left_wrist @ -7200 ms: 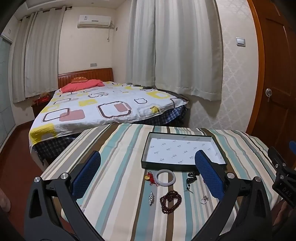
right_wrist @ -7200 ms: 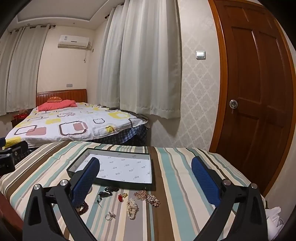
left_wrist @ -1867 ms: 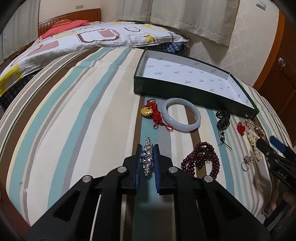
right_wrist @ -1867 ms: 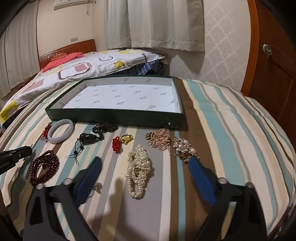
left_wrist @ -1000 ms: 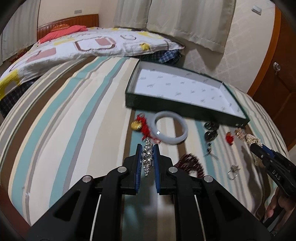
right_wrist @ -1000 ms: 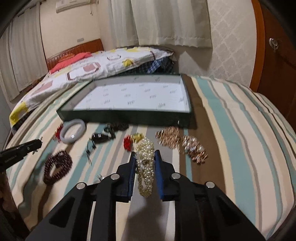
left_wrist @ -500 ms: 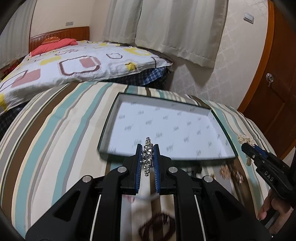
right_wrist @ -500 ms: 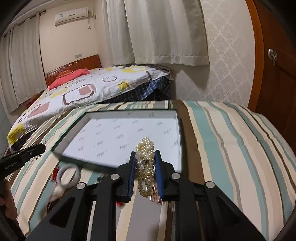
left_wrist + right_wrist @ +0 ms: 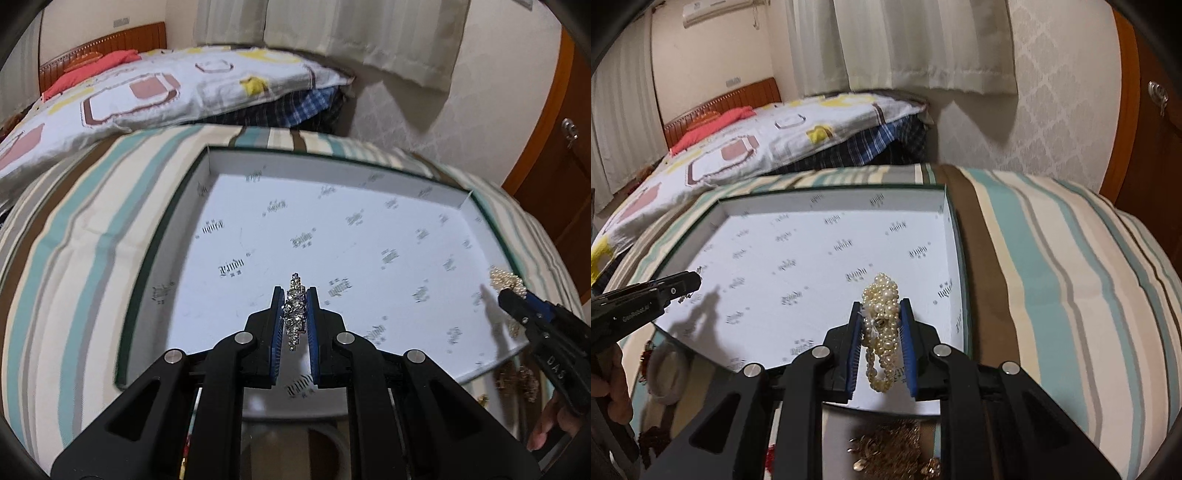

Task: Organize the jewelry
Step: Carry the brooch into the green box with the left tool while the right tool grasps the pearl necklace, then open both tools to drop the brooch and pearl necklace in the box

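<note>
We hold our left gripper (image 9: 295, 314) above the shallow dark-green cardboard box (image 9: 162, 236) with its white printed lining, its fingers pinching a slim silver rhinestone brooch (image 9: 294, 306). Our right gripper (image 9: 881, 332) hovers over the same box near its right wall, fingers clamped on a bunched cream pearl bracelet (image 9: 881, 314). The box sits on the striped table (image 9: 1052, 277); a pale jade bangle (image 9: 666, 373) and gold chains (image 9: 886, 454) lie in front of it.

Matt printed paper lines the box (image 9: 332, 229); glittering metal brooch (image 9: 295, 310); glossy pearl bracelet (image 9: 881, 325); striped cloth covers the tabletop (image 9: 1052, 258) beside the box.
</note>
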`<state>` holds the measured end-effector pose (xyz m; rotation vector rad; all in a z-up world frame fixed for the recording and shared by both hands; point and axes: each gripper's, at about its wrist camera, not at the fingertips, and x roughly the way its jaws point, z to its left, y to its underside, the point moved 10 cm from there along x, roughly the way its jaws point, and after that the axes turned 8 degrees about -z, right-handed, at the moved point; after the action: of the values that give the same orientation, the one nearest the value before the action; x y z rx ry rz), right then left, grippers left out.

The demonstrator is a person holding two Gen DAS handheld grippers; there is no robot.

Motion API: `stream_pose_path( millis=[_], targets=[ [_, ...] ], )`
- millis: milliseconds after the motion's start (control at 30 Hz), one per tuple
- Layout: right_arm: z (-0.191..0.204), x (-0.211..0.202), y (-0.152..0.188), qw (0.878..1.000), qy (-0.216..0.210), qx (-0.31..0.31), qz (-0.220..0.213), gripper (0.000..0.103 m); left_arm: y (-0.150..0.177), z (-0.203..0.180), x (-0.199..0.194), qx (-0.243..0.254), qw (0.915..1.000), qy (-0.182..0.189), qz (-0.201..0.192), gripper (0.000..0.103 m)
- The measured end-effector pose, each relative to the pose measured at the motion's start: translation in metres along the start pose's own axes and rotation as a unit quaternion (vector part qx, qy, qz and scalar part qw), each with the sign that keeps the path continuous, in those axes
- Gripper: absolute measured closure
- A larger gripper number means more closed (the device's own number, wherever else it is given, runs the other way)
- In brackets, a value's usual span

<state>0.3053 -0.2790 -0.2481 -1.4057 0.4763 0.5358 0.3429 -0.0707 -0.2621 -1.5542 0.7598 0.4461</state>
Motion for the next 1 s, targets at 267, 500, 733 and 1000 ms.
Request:
stream_pose_path(
  millis=[267,500,733,1000],
  targets=[
    [0.001,0.006,0.009,1.000,0.000,-0.002,0.019,0.080,0.004,0.000,0.010,0.011,0.9999,-0.005,0.012,0.088],
    [0.002,0.005,0.007,1.000,-0.004,-0.005,0.015,0.065,0.003,-0.001,0.008,0.010,0.9999,-0.001,0.010,0.065],
    [0.003,-0.015,-0.009,1.000,-0.005,0.001,-0.014,0.063,-0.007,-0.005,-0.012,0.006,0.9998,0.007,-0.015,0.052],
    [0.019,-0.067,-0.010,0.998,-0.011,-0.013,-0.060,0.063,-0.004,-0.013,-0.079,0.011,0.9967,0.012,-0.079,0.042]
  ],
)
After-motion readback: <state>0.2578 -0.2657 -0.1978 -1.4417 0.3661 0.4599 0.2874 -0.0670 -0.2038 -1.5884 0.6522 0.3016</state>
